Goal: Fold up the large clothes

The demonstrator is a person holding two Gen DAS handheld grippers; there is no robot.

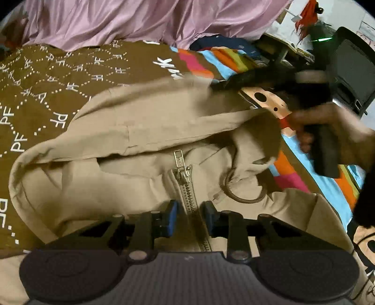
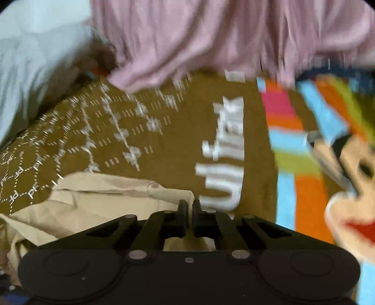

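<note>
A beige zip hoodie [image 1: 140,122] lies front up on a brown printed blanket [image 1: 46,93], its hood toward the far side. My left gripper [image 1: 191,217] hovers over the chest. Its blue pads [image 1: 173,218] stand apart on either side of the metal zipper [image 1: 185,185], not pinching it. A brown drawstring [image 1: 243,197] curls to the right of the zipper. In the right wrist view my right gripper [image 2: 190,206] is shut on an edge of the beige hoodie [image 2: 105,194]. In the left wrist view a person's hand [image 1: 332,117] holds that blurred black tool at the lifted hood edge.
Pink cloth [image 1: 117,21] is bunched along the far side. A bright striped cartoon blanket [image 2: 304,187] covers the right part of the bed. A dark blue garment [image 1: 222,42] lies behind it. A black office chair [image 1: 351,70] stands at the far right.
</note>
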